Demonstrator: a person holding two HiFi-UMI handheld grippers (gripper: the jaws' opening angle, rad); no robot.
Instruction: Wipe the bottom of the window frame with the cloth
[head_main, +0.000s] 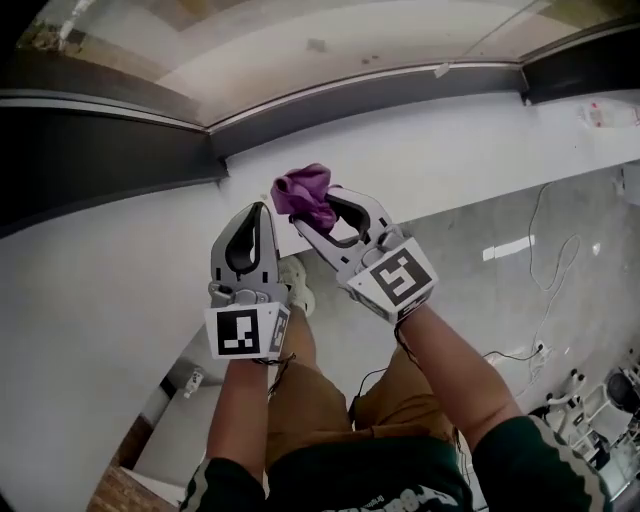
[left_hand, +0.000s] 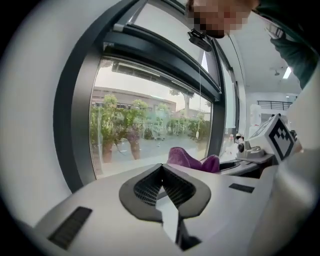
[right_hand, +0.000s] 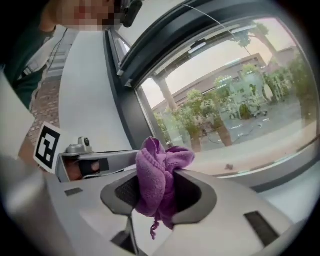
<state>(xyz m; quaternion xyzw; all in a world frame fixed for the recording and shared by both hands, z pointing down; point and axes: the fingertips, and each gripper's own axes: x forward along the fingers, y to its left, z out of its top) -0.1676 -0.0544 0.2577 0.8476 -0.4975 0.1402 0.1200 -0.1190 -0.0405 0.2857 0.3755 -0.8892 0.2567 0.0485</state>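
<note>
A bunched purple cloth (head_main: 304, 193) is clamped in my right gripper (head_main: 308, 212), which is shut on it just short of the white sill (head_main: 420, 150). In the right gripper view the cloth (right_hand: 157, 177) fills the jaws and hangs down between them. My left gripper (head_main: 262, 212) hovers beside it on the left, shut with nothing in it; its jaws meet in the left gripper view (left_hand: 161, 170), where the cloth (left_hand: 192, 161) peeks over on the right. The dark bottom rail of the window frame (head_main: 350, 100) runs along the far edge of the sill.
A dark vertical frame post (left_hand: 75, 125) borders the glass on the left. Outside the pane are trees and a building (right_hand: 235, 105). A small speck (right_hand: 228, 166) lies on the sill. Cables (head_main: 545, 230) trail over the grey floor at the right.
</note>
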